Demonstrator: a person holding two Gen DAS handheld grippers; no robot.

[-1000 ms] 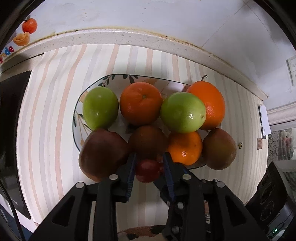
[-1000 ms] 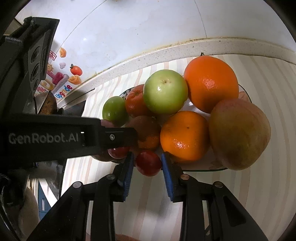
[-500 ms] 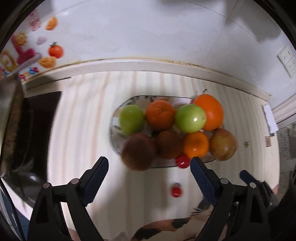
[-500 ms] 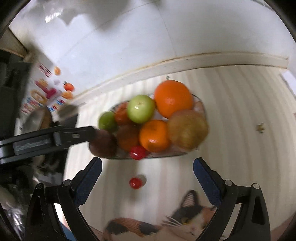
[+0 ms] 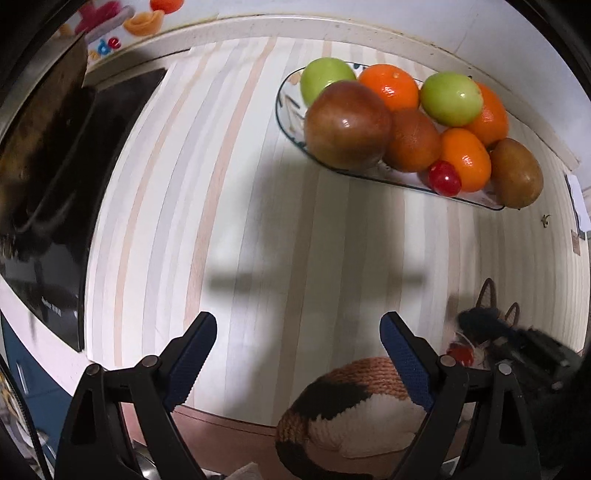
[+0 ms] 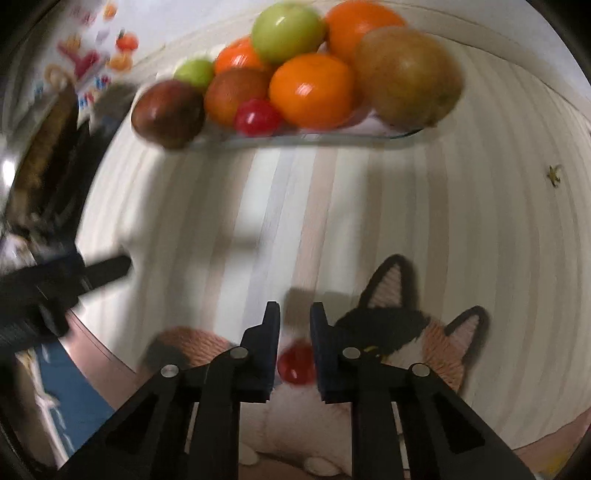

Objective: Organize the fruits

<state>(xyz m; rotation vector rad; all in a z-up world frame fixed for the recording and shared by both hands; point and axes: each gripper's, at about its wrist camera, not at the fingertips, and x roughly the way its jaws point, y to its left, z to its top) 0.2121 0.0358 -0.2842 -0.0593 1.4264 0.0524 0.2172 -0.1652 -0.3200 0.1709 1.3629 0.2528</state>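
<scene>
A glass plate point(image 5: 291, 110) on the striped cloth holds green apples, oranges, brown fruits and one small red fruit point(image 5: 444, 178); it also shows in the right wrist view point(image 6: 295, 142). My left gripper point(image 5: 298, 343) is open and empty above the cloth, well in front of the plate. My right gripper point(image 6: 294, 325) is shut on a second small red fruit point(image 6: 295, 361), low over the cat-shaped mat point(image 6: 406, 332). In the left wrist view that red fruit point(image 5: 461, 354) and the right gripper point(image 5: 491, 332) sit at the lower right.
A black appliance point(image 5: 55, 147) stands at the left of the counter. The cat mat point(image 5: 351, 402) lies at the counter's front edge. A wall with stickers point(image 5: 144, 18) runs behind. The left gripper shows at the left in the right wrist view point(image 6: 55, 277).
Both grippers released small red fruits at the plate and pulled back open; one fruit rolled onto the cloth. The right gripper has since closed on that fruit by the cat mat.
</scene>
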